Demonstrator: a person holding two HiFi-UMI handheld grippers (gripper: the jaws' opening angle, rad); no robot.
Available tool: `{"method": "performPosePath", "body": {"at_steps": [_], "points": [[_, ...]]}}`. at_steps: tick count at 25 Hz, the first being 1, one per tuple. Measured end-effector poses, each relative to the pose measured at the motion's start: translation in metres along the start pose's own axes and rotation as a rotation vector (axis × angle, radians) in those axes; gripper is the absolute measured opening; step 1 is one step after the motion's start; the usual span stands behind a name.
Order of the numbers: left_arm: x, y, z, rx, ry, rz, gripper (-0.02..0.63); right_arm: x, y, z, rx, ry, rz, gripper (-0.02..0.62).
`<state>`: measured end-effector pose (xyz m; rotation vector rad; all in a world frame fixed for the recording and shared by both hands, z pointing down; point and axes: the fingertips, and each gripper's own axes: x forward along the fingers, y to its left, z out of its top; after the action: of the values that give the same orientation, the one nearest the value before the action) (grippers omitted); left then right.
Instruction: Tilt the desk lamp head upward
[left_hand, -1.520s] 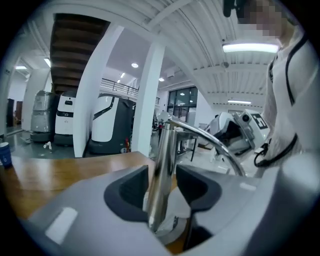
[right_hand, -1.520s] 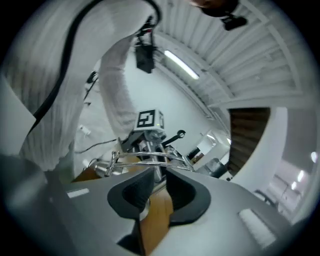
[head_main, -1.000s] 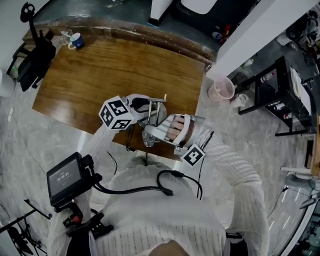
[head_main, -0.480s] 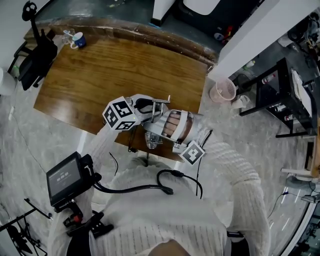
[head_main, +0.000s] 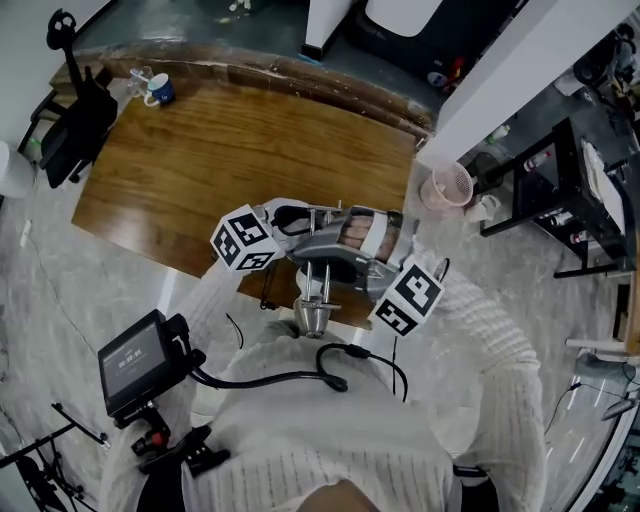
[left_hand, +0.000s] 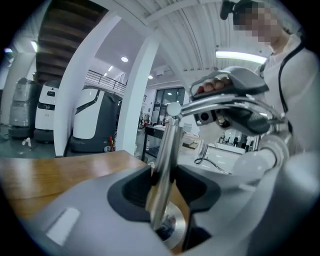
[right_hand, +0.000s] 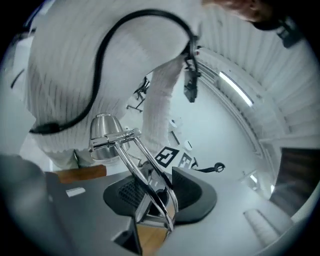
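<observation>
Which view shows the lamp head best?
The right gripper view: the lamp head shows large, beyond the rods between the jaws. The head view shows it small, from above. The left gripper view shows only the pole, not the head.

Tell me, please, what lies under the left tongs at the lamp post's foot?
The lamp's round chrome base, on the wooden table; the left tongs, gripping the post, cover most of it.

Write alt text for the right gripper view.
The right gripper clamps the chrome arm of a desk lamp, whose metal head sits at its far end. A person's white sweater fills the background above a wooden table edge.
</observation>
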<state>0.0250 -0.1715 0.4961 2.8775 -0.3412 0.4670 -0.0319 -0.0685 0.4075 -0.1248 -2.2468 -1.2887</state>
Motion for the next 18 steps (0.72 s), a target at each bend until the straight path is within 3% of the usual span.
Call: {"method": "performPosePath", "body": {"at_steps": [6,8,12,18], "points": [[0.001,0.003,0.002,-0.015,-0.027,0.039,0.150,-0.019,-0.045,-0.004,0.463,-0.212,0.036,0.144],[0.000,0.003,0.002,-0.014,-0.037,0.053,0.149,-0.024,-0.060,-0.008,0.607,-0.299,0.014,0.144],[0.001,0.003,0.001,0.021,-0.027,0.068,0.146,-0.034,-0.097,-0.033,1.010,-0.438,-0.072,0.104],[-0.002,0.001,-0.001,0.063,-0.027,0.076,0.140,-0.030,-0.110,-0.048,1.245,-0.443,0.031,0.110]]}}
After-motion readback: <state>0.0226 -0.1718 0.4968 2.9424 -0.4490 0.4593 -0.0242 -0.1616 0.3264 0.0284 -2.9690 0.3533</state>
